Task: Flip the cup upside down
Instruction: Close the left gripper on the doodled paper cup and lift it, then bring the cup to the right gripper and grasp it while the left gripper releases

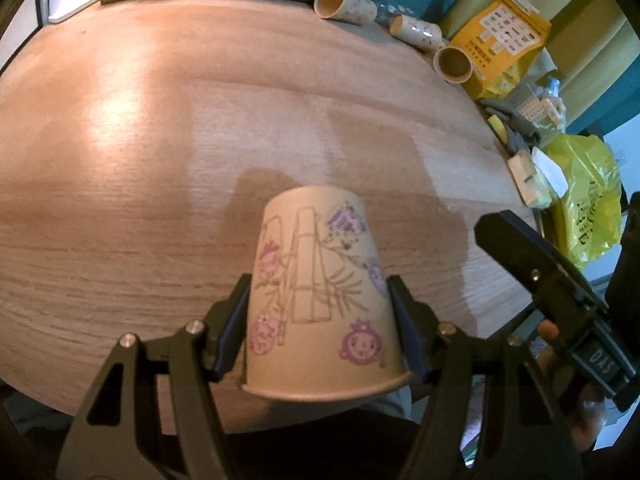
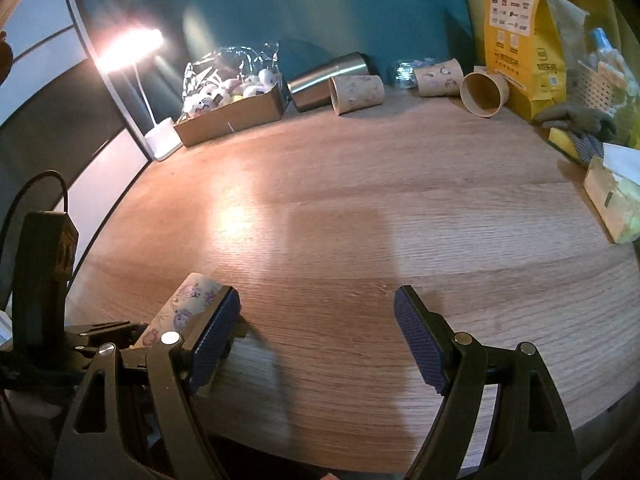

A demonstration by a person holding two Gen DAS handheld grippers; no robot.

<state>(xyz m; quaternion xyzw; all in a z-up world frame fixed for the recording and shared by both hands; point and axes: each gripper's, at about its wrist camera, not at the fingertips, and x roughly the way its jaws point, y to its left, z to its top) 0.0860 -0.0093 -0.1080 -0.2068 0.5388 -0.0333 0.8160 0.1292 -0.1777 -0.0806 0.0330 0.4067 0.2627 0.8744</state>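
A tan paper cup (image 1: 316, 300) with pink and purple cartoon faces is between the pads of my left gripper (image 1: 318, 320), which is shut on it. The cup's closed base points away from the camera and its rim is nearest the camera, over the near edge of the wooden table (image 1: 200, 140). The same cup (image 2: 188, 304) shows at the lower left of the right wrist view, behind my right gripper's left finger. My right gripper (image 2: 316, 336) is open and empty above the table's near edge, to the right of the cup.
Three paper cups (image 2: 356, 94) lie on their sides at the back of the table beside a steel tumbler (image 2: 328, 78). A cardboard box (image 2: 232, 116) of wrapped items and a lamp (image 2: 160, 140) stand back left. A yellow bag (image 2: 516, 32) and a tissue pack (image 2: 612, 200) are at the right.
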